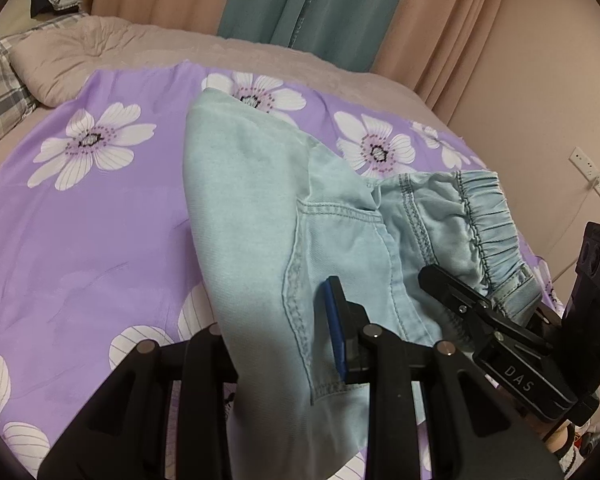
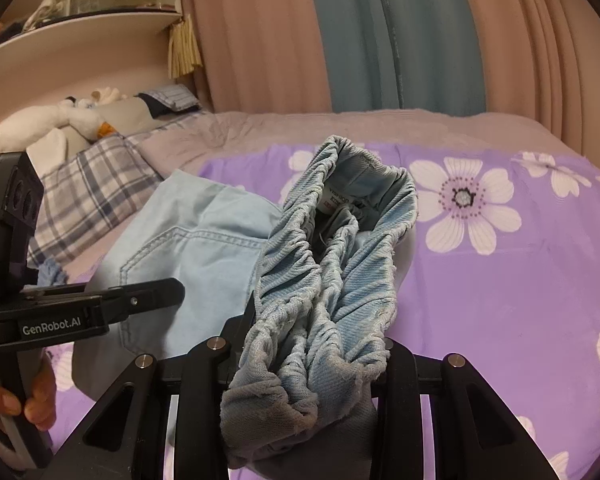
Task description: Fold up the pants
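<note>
Light-blue denim pants [image 1: 240, 208] lie on a purple sheet printed with white flowers [image 1: 84, 216], which covers the middle of a bed with a pinkish-grey cover [image 1: 260, 50]. The legs extend toward the far side of the bed; the gathered elastic waistband [image 2: 324, 280] is at the near side, lifted off the sheet.

Left gripper [image 1: 276, 332]: its fingers are closed on a fold of the pants beside a stitched back pocket [image 1: 340, 248], with cloth draped over the left finger and the blue-padded right finger [image 1: 334, 320] pressing against the fabric.

Right gripper [image 2: 312, 356]: its fingers are clamped together on the bunched waistband, which rises from between them; a white size label [image 2: 338, 200] shows inside the opening. In the left wrist view this gripper appears at the right, at the waistband edge.

In the right wrist view the left gripper enters from the left, held by the person's hand [image 2: 16, 396].

Background: a plaid pillow [image 2: 88, 196] and plush toys [image 2: 60, 120] at the far left, pink and teal curtains [image 2: 380, 36] behind the bed, a shelf [image 2: 80, 4] at upper left.
</note>
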